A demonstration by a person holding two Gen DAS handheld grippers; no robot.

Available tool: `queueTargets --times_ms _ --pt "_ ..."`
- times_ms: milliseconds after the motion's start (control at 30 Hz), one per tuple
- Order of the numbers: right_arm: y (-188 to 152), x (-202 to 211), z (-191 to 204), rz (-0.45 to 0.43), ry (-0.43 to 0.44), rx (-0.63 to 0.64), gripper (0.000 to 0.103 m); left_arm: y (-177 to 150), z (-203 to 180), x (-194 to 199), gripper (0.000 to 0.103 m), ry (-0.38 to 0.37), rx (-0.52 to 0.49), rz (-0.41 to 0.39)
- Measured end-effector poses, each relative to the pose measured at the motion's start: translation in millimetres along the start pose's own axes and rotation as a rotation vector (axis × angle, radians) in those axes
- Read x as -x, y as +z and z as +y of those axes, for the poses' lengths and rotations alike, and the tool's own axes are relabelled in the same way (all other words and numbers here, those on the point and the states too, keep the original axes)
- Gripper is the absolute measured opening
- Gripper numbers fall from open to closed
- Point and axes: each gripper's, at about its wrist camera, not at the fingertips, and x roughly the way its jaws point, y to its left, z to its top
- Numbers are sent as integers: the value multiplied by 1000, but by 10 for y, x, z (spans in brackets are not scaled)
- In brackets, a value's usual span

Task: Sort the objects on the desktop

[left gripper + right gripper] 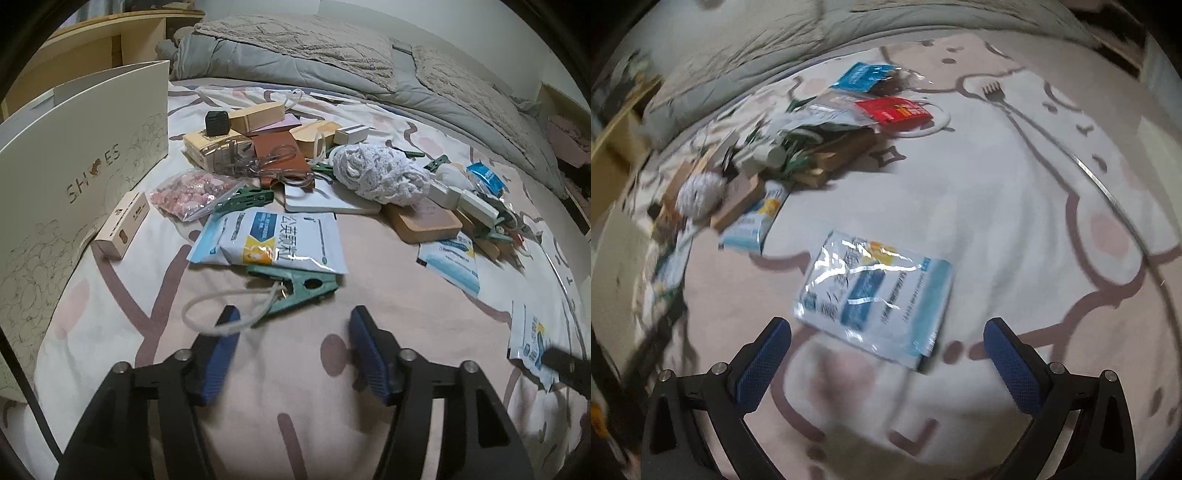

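on the bed (295, 406), the left tongs (293, 321) are seen open and empty just short of a green clip (295, 290), while the right tongs (886, 336) are held wide above a flat blue-white sachet (875, 299), apparently set apart from the pile (295, 166) for sorting.

My left gripper (295, 317) has black angular arms with triangular cut-outs, round silver screws (182, 355) at the joints, and ribbed blue pads (364, 354). My right gripper (886, 332) matches: black frame, silver screws, textured blue pads (1010, 363).
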Motion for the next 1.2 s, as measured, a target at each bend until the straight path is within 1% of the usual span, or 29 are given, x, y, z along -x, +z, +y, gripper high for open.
queueTargets --times_ms 133,267,333,400,533,633,767,867,900,1033,1200 --pt "54 -70 6 -37 -39 -84 103 -34 -8 18 68 11 -20 3" --pt "90 -169 43 -31 -40 -123 103 -42 11 24 73 9 -19 8" --pt "93 -222 115 -32 -68 -112 103 -48 13 26 76 10 -20 10" --pt "77 -272 180 -34 -110 -90 103 -51 16 27 77 12 -21 11" --pt "71 -351 226 -49 -163 -78 103 -51 30 24 77 18 -29 19" --pt "64 -397 289 -71 -206 -28 103 -48 52 25 77 30 -36 25" --pt "39 -410 293 -89 -227 -25 103 -10 155 16 77 74 -26 36" --pt "21 -403 296 -103 -230 -21 103 30 318 10 77 120 15 43" --pt "25 -407 298 -105 -226 -22 103 34 358 8 79 125 29 44" --pt "32 -418 319 -111 -229 -21 103 72 542 7 80 133 90 43" --pt "27 -422 328 -114 -228 -22 103 64 578 34 80 143 93 37"
